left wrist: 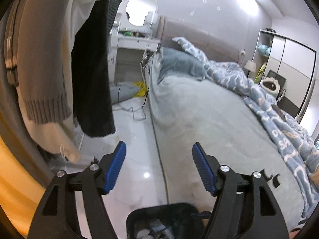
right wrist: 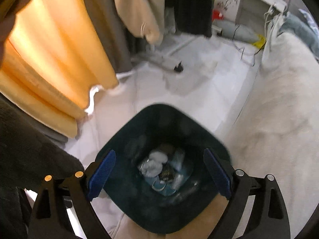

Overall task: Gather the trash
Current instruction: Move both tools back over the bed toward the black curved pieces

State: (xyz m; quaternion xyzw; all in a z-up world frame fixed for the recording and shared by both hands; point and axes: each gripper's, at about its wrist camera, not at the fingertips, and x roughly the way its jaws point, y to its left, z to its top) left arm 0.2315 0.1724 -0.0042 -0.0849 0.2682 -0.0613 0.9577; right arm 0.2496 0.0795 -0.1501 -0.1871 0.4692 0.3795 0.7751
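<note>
Right wrist view: the right gripper [right wrist: 159, 160] hangs over a black trash bin [right wrist: 127, 195], its blue ribbed pads spread wide with nothing pinched between them. Straight below, at the bottom of the bin, lies the collected trash [right wrist: 159, 167]: crumpled white tissue, pale wrappers and some darker scraps, blurred in detail. The bin stands on a pale tiled floor [right wrist: 199, 91], just beside the edge of the bed [right wrist: 279, 109], which fills the right side. To the left hangs an orange curtain [right wrist: 49, 59], with a grey curtain behind it, and a dark sleeve [right wrist: 26, 149] crosses the lower left corner. Farther off, hanging clothes reach toward the floor near a white stand on castors.

In the left wrist view, the left gripper [left wrist: 159, 149] points forward over the floor and the bed's edge, its blue pads likewise apart and empty. The bin's rim [left wrist: 159, 206] shows at the bottom edge, between the gripper's arms, with some of the trash visible inside. Beyond the fingers stretches the bed with a grey sheet, a rumpled blue patterned duvet [left wrist: 269, 99] and a blue-grey pillow [left wrist: 179, 63]. On the left hang a beige knitted garment [left wrist: 43, 59] and a black one [left wrist: 91, 69]. At the far wall stands a white dressing table with a round mirror [left wrist: 140, 9], cables trailing on the floor below, and a wardrobe [left wrist: 289, 65] at the right.
</note>
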